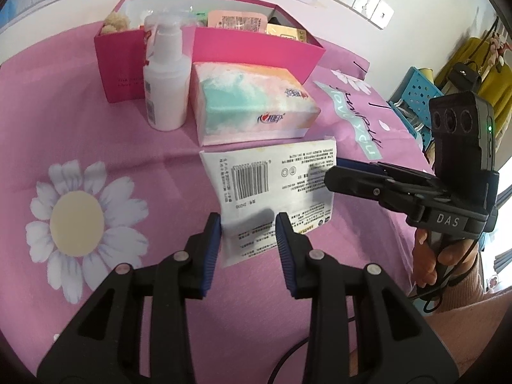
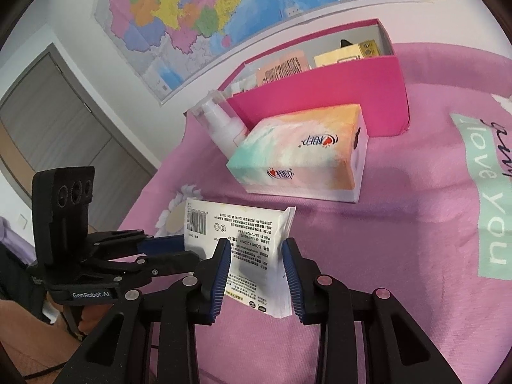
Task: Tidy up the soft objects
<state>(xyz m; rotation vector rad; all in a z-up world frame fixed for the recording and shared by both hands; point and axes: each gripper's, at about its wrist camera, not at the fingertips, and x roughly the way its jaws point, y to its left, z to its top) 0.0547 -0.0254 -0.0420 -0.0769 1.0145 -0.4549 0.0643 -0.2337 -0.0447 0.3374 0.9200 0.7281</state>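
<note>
Both grippers pinch the white wipes packet (image 1: pixel 275 188) just above the pink bedspread (image 1: pixel 96 121): left gripper (image 1: pixel 248 227) at one end, right gripper (image 2: pixel 256 256) at the other, jaws narrowed onto it. It seems mid-carry; next it needs lifting over the tissue pack (image 1: pixel 252 102) into the pink box (image 1: pixel 256 48).

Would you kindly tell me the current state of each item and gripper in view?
wipes packet: barcode side up, pinched by both grippers
left gripper: shut on the wipes packet
right gripper: shut on the wipes packet
pink box: open, lidless, partly filled
pump bottle: upright, cap on
tissue pack: lying flat beside the bottle
</note>
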